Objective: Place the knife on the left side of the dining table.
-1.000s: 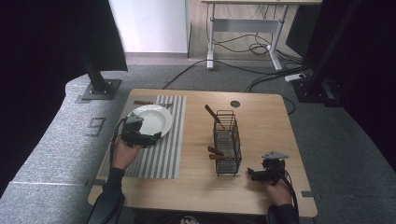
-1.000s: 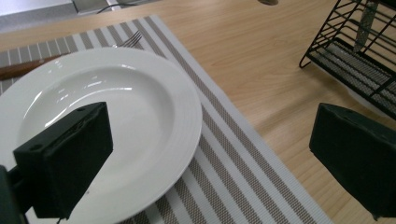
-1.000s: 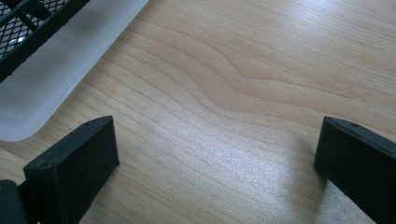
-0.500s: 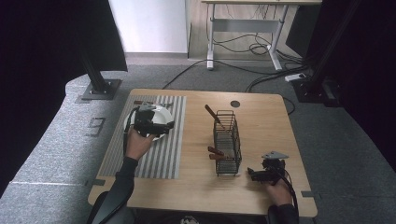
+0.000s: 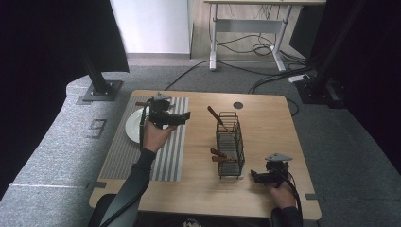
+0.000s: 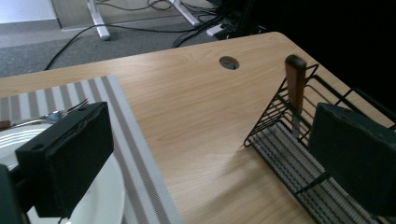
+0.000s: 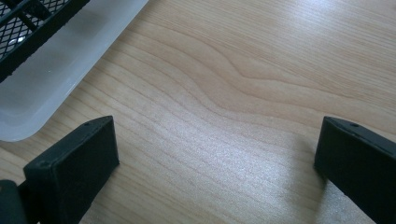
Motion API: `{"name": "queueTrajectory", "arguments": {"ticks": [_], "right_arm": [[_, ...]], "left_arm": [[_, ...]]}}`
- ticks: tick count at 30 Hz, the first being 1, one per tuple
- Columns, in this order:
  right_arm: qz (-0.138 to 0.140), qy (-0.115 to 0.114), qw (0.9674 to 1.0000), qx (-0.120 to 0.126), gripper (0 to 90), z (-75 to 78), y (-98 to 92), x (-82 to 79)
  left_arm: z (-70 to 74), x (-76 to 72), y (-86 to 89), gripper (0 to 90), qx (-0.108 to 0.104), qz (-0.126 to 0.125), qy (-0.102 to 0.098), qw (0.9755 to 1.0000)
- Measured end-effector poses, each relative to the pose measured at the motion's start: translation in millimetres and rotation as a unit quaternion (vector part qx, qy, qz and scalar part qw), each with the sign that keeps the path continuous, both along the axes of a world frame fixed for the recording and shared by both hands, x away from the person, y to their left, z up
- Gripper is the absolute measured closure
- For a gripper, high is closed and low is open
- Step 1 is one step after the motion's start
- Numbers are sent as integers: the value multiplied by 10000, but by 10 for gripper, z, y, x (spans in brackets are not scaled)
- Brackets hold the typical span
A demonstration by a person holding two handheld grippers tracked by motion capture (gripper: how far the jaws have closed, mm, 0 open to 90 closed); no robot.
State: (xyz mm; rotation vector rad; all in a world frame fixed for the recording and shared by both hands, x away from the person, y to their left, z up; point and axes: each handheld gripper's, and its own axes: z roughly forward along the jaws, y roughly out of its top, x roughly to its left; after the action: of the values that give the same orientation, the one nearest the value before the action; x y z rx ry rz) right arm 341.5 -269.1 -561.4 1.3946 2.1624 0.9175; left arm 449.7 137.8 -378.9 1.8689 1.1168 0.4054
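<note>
Grey carpet surrounds the wooden bench (image 5: 265,127), with black curtains to either side and cables on the floor beyond.

1. Left tongs (image 5: 177,117): I hold them raised above the striped placemat (image 5: 163,156), jaws wide apart with nothing between them. In the left gripper view, one jaw stands over the white plate (image 6: 100,205) and the other over the near end of the wire rack (image 6: 285,149). A fork (image 6: 60,114) lies on the plate's far rim, tines toward the rack.

2. Right tongs (image 5: 255,177): I hold them low at the bench's near right corner, just beside the rack's near end. The jaws stand wide, with bare wood between them. The right gripper view shows a translucent drip tray (image 7: 70,60) under the rack's mesh base.

3. Count, high view:
- One plate (image 5: 135,127), on the placemat's far left part, partly behind my left hand (image 5: 153,135).
- One placemat, grey and white stripes.
- One rack (image 5: 230,149), black wire, mid-bench.
- Three wooden-handled utensils in the rack: one handle (image 5: 215,116) slants out at the far end, two handles (image 5: 218,156) jut from the left side near the front. I cannot tell what kind they are.
- One round cable hole (image 5: 238,105) in the far part of the bench.

4. Writing: a mark on the carpet (image 5: 96,127) left of the bench looks like a "9".
</note>
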Motion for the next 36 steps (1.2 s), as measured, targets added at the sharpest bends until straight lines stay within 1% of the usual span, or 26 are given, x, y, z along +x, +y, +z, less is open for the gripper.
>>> {"name": "queueTrajectory", "arguments": {"ticks": [1,2,5,9,13,17,20,21,23,25,27,29,30,32,34,36], "right_arm": [[0,0,10000,0,0,0,0,0],[0,0,10000,0,0,0,0,0],[1,0,10000,0,0,0,0,0],[0,0,10000,1,0,0,0,0],[0,0,10000,0,0,0,0,0],[-1,1,10000,1,0,0,0,0],[-1,1,10000,0,0,0,0,0],[-1,1,10000,1,0,0,0,0],[2,-3,10000,-5,0,-1,0,0],[3,-3,10000,-4,0,0,-1,0],[3,-3,10000,-5,0,0,-1,0],[3,-2,10000,-4,0,0,-1,0],[3,-3,10000,-5,0,0,-1,0],[3,-3,10000,-5,0,0,-1,0],[6,-2,10000,-5,0,0,-1,0],[4,-5,10000,-7,0,-1,-1,1]], "left_arm": [[0,0,0,0,0,0,0,10000],[14,25,-80,2,2,19,54,10000],[32,57,-189,19,0,44,102,9999],[41,103,-306,76,-150,82,181,9997],[60,147,-433,140,-279,75,197,9994],[64,192,-551,160,-311,92,213,9992],[56,234,-630,194,-314,130,247,9991],[50,248,-655,204,-336,141,262,9990],[35,266,-710,256,-426,110,312,9985],[12,280,-773,288,-430,111,321,9985],[-21,297,-827,330,-445,107,388,9982],[-47,304,-853,341,-469,122,415,9980],[-88,317,-876,376,-508,153,480,9974],[-137,335,-895,397,-589,164,590,9964],[-179,346,-918,426,-614,169,658,9958],[-214,352,-938,469,-683,151,736,9948]]}}
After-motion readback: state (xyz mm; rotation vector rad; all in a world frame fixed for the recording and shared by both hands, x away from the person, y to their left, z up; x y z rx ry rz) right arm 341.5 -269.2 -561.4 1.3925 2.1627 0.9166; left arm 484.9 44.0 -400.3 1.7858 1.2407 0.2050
